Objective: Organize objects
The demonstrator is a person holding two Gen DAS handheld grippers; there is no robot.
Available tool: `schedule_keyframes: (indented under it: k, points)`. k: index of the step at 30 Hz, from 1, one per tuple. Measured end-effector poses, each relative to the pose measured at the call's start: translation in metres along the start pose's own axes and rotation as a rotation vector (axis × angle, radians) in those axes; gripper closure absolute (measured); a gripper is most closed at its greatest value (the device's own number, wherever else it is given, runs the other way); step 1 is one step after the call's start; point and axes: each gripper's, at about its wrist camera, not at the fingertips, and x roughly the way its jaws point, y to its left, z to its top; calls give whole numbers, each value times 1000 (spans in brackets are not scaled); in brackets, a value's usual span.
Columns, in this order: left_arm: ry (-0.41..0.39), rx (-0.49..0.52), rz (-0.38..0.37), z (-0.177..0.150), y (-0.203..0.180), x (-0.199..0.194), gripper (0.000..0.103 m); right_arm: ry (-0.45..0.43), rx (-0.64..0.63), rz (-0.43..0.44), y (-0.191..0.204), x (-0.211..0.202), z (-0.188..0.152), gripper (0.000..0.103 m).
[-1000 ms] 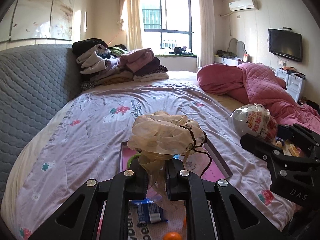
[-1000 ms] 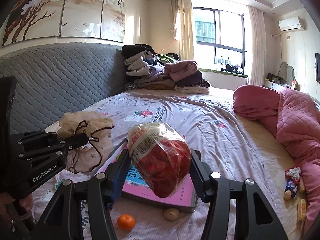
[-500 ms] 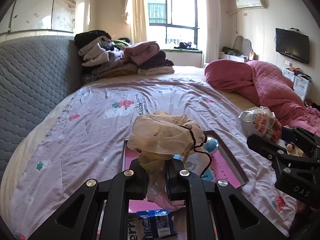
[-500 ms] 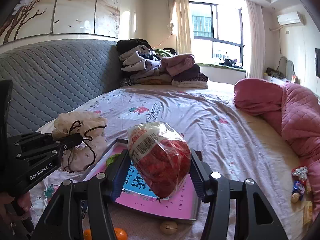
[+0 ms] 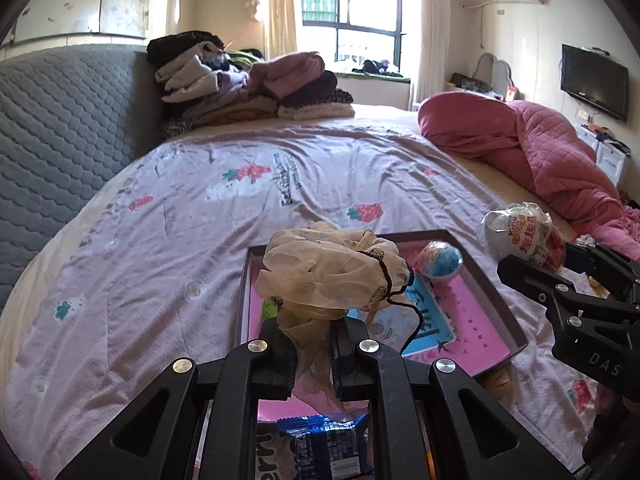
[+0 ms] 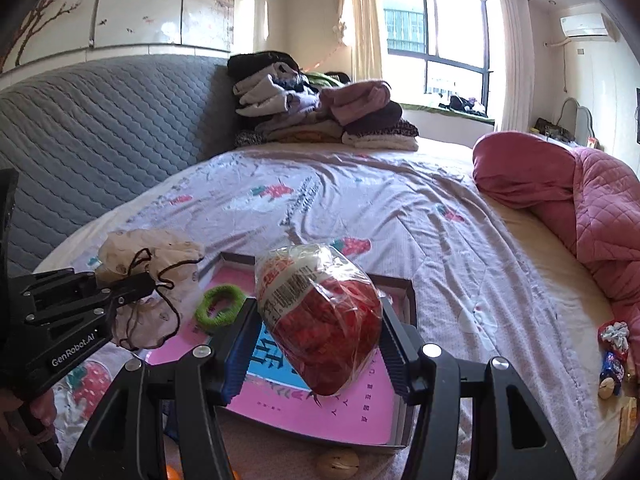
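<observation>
My left gripper [image 5: 311,332] is shut on a beige drawstring pouch [image 5: 332,276] and holds it above the near left corner of a pink box lid [image 5: 476,312]. The lid lies on the bed and holds a blue and red ball [image 5: 440,261] and a green ring [image 6: 219,305]. My right gripper [image 6: 318,344] is shut on a clear bag of red snacks [image 6: 320,316], held above the lid [image 6: 360,416]. The pouch also shows in the right wrist view [image 6: 152,280], the bag in the left wrist view [image 5: 524,236].
A blue snack packet [image 5: 328,444] lies under my left gripper. A walnut [image 6: 338,465] and an orange [image 6: 173,474] lie in front of the lid. Small snacks [image 6: 612,360] lie by the pink quilt [image 6: 580,208]. Folded clothes [image 5: 248,84] are stacked at the headboard.
Both grippers have moved forward over the bed with their loads. The pink lid now lies further under them, and the ball and green ring have come into view.
</observation>
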Motion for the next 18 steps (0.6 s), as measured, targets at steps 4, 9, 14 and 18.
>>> schedule_keyframes:
  k: [4,9,14,18]
  points:
    - [26,-8,-8,-8,0,11,90,22,9,-4,-4,9,-6,46]
    - [58,-12,-18,-16,0,23,90,35,14,-6,-4,14,-9,46]
    - [56,-21,-20,-16,3,25,90,35,10,-10,-6,16,-11,46]
    - [71,-18,-17,-16,1,33,90,50,9,-10,-7,23,-13,46]
